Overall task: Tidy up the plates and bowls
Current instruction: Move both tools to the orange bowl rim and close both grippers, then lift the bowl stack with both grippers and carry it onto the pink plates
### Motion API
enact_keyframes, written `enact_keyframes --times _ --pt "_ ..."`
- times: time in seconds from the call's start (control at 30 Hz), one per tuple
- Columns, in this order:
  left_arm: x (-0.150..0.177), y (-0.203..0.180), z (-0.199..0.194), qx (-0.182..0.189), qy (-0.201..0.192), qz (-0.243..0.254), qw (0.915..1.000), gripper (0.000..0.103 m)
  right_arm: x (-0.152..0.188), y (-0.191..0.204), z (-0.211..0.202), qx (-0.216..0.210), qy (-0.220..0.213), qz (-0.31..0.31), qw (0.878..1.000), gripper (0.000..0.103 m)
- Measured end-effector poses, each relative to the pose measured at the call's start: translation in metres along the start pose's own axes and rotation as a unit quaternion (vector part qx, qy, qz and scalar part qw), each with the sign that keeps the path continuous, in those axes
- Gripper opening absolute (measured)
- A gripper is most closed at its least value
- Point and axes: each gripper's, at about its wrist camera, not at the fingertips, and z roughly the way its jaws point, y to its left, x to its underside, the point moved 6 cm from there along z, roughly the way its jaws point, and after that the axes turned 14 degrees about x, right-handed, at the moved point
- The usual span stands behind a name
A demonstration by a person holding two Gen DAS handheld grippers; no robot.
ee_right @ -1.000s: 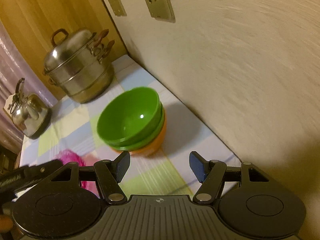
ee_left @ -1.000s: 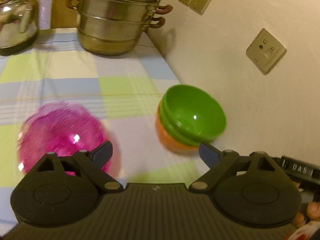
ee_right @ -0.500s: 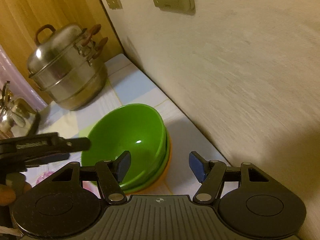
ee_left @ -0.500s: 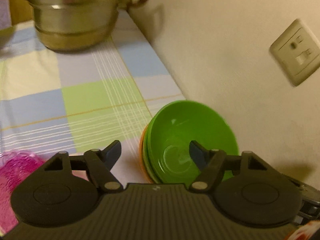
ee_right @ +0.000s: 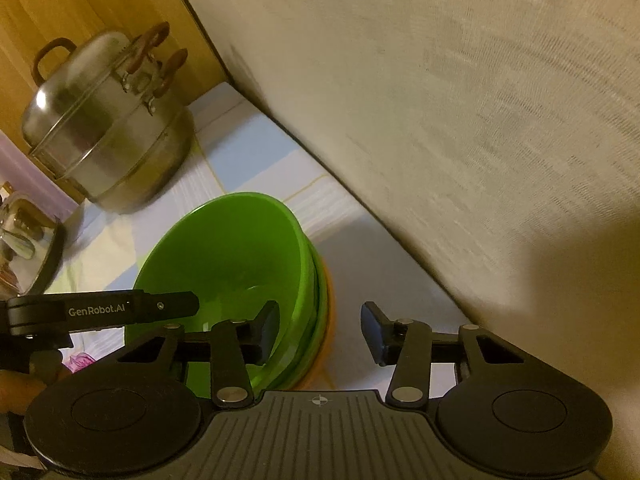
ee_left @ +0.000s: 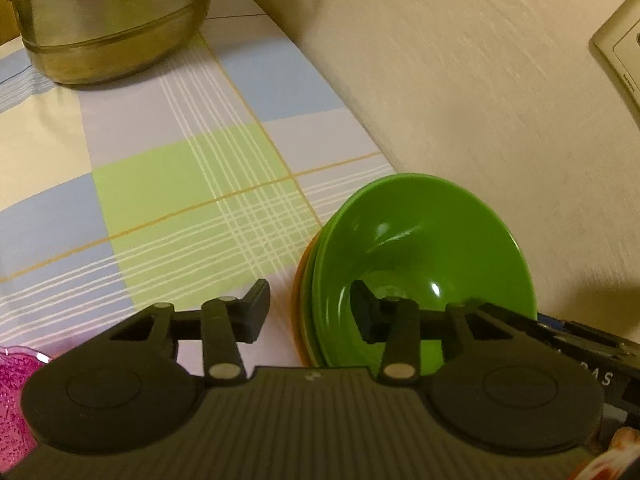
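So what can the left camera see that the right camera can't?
Only the left wrist view shows the wall socket at its right edge and a big piece of the pink glittery plate.

Only the right wrist view shows the steamer pot's lid and handles, and the kettle.

Both show the stacked green bowls on an orange bowl, the steamer pot and the checked tablecloth.

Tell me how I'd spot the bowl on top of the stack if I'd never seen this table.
Find the big steel steamer pot on the checked tablecloth, then follow the cream wall toward the camera to a small stack of bowls beside it. The top bowl is bright green and empty, nested in another green bowl above an orange one.
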Motion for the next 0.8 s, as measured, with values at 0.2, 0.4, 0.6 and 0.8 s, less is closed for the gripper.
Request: enact_keyframes --times 0.2,0.4,0.6,0.8 --pt "0.000 -0.001 0.001 0.001 0.007 0.007 0.9999 0.036 -0.001 0.002 0.014 -0.003 0.026 0.016 1.000 0.039" --pt "-0.003 -0.004 0.003 0.000 0.015 0.014 0.9998 0.032 0.000 0.005 0.021 0.003 0.039 0.015 0.999 0.036" --pt "-0.004 -0.005 0.005 -0.002 0.023 0.016 0.9996 0.029 0.001 0.006 0.029 0.006 0.054 0.019 0.998 0.032" --pt "-0.003 -0.003 0.009 -0.002 0.035 0.012 0.9993 0.025 0.002 0.007 0.035 0.007 0.060 0.020 0.998 0.026"
